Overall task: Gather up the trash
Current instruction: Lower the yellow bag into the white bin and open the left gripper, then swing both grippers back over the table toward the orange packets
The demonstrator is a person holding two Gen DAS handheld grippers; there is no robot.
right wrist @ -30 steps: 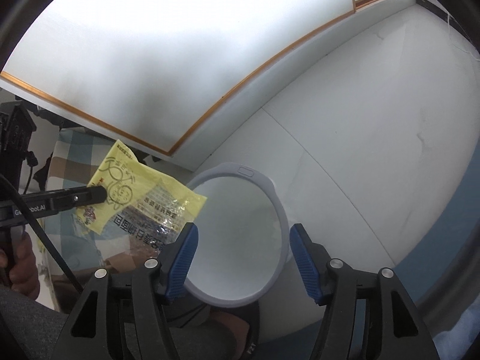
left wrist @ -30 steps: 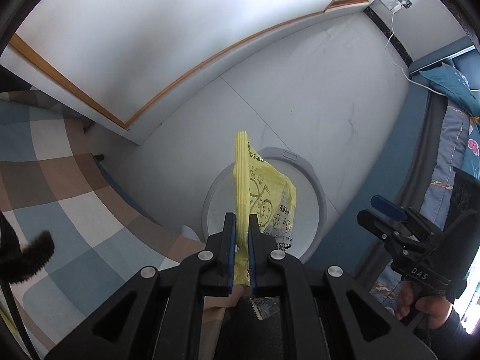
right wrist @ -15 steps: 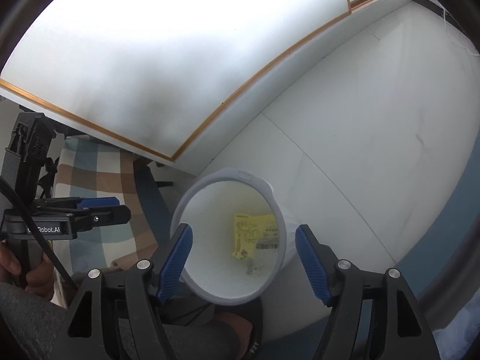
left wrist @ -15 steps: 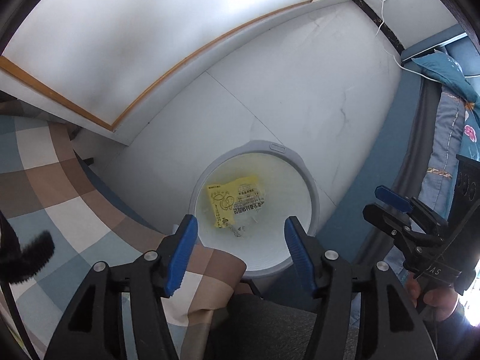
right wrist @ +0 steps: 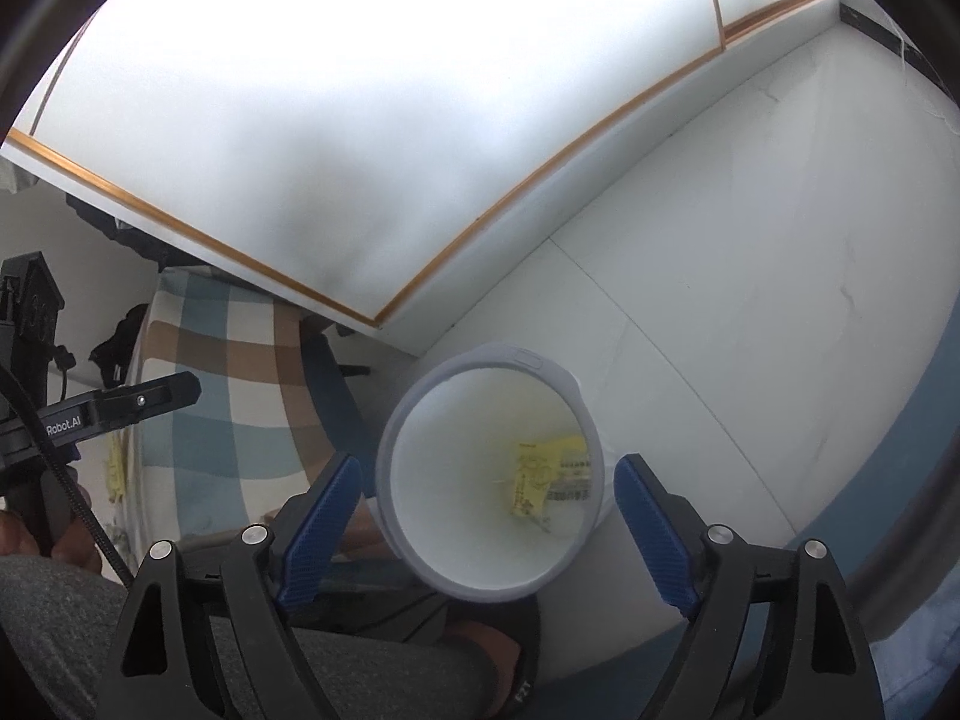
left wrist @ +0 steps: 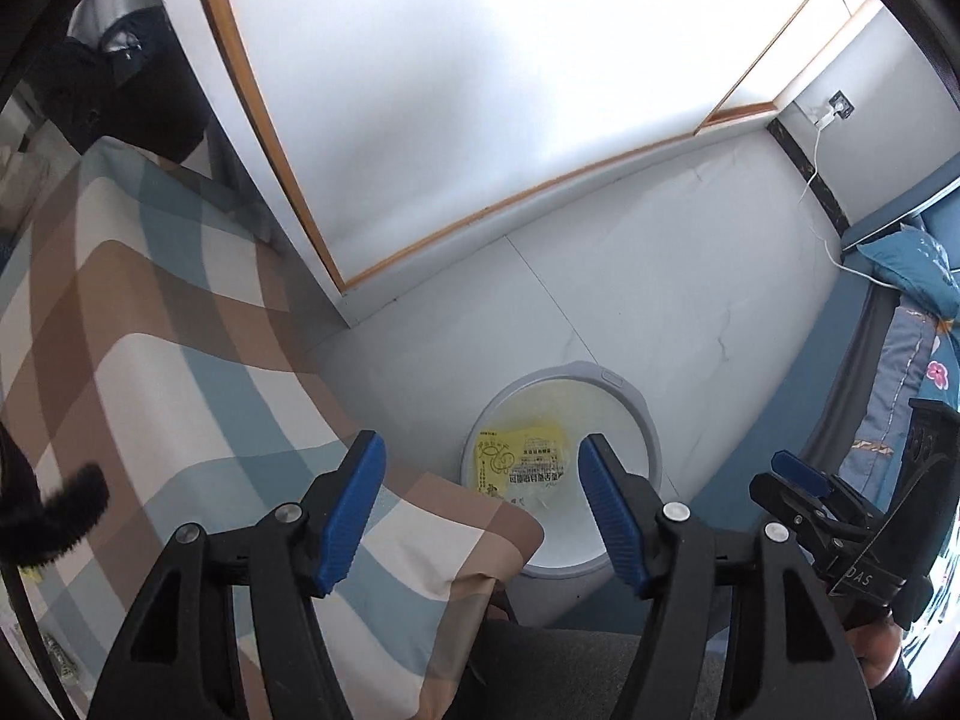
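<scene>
Lit brightly by daylight, wall (right wrist: 360, 120) glaring white toward twelve o'clock; sharp mid-frame, bowed and dark-vignetted at fisheye edges.

The trash bin (left wrist: 636, 414) looks like smooth matt plastic; inside it lies a glossy, crinkled yellow wrapper (left wrist: 521, 463) (plastic film, seemingly). Beside the bin, checked woven cloth (left wrist: 180, 372); beneath it, polished pale floor tiles (left wrist: 690, 276).
</scene>
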